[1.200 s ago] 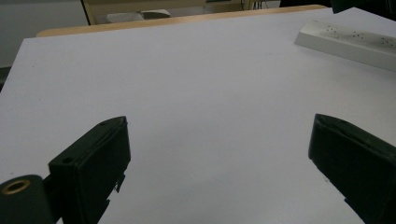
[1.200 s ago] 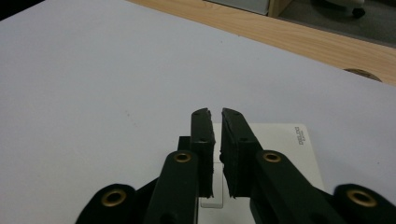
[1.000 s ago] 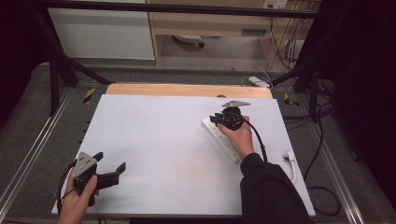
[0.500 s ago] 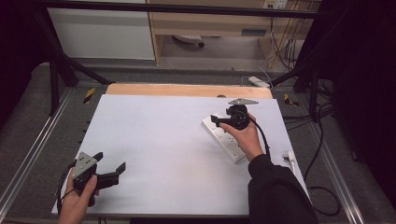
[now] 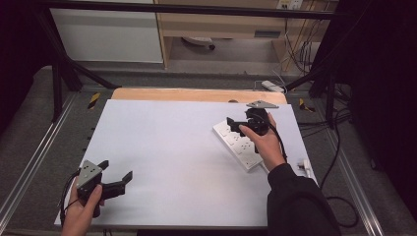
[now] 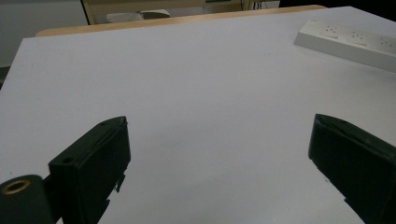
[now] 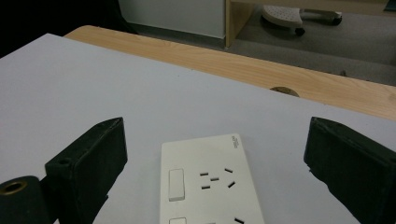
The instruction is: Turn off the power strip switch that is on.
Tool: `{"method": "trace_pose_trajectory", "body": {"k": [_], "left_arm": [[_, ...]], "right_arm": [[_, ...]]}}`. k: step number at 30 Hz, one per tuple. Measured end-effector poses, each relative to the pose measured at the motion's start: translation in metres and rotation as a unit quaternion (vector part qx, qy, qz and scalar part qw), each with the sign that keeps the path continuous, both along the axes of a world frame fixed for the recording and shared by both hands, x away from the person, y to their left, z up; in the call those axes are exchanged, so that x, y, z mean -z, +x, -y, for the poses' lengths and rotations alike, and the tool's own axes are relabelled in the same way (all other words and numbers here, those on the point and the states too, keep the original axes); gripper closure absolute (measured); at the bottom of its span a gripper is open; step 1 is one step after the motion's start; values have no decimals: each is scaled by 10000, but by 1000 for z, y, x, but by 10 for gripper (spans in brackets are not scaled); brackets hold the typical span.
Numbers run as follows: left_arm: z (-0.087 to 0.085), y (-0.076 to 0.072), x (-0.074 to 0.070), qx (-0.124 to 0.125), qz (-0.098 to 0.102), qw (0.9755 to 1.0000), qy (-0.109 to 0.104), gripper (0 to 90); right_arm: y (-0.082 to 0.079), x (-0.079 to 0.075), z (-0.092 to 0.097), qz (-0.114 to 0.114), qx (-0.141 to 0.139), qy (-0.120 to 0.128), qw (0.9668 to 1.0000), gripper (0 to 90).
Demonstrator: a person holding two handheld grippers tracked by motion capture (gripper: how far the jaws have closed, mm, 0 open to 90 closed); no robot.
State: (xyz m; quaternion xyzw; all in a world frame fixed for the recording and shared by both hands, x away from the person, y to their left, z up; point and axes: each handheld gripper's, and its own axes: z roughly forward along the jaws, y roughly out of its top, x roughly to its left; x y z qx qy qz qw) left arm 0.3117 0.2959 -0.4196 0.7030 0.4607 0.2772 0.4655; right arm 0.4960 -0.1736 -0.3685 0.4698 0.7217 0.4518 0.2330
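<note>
A white power strip [image 5: 241, 146] with switches and sockets lies slanted on the right half of the white table sheet [image 5: 172, 142]. My right gripper [image 5: 235, 125] hovers over the strip's far end, held by a hand in a dark sleeve. Its jaws have just been opening and stand wide apart with nothing gripped. In the right gripper view the strip's end [image 7: 210, 182] lies below the right gripper [image 7: 215, 122]. My left gripper [image 5: 117, 169] rests open near the front left corner. In the left gripper view the left gripper [image 6: 219, 121] frames bare sheet, with the strip [image 6: 350, 39] far off.
A wooden table edge [image 5: 196, 94] runs along the back of the sheet. A white plug and cable [image 5: 305, 166] hang off the right edge. Metal frame rails [image 5: 29, 167] flank the table, and black cables [image 5: 339, 147] trail on the floor at right.
The right gripper has lifted off the power strip and drifted slightly right, and its jaws have spread apart. The left gripper has stayed put.
</note>
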Motion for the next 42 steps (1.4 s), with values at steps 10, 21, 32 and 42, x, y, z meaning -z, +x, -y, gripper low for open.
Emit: {"method": "trace_pose_trajectory", "body": {"k": [10,21,32,42], "left_arm": [[-1,0,0,-5,10,10000,-13,54],[-1,-1,-1,-36,48,9999,-93,54],[-1,-2,-1,-71,74,9999,-103,54],[-1,-3,-2,-59,98,9999,-103,54]], "right_arm": [[-19,-15,18,393,-254,309,9984,52],[-68,-19,55,838,-233,472,9951,78],[-117,12,87,1046,-134,491,9932,80],[-139,51,100,394,-109,182,9990,81]]}}
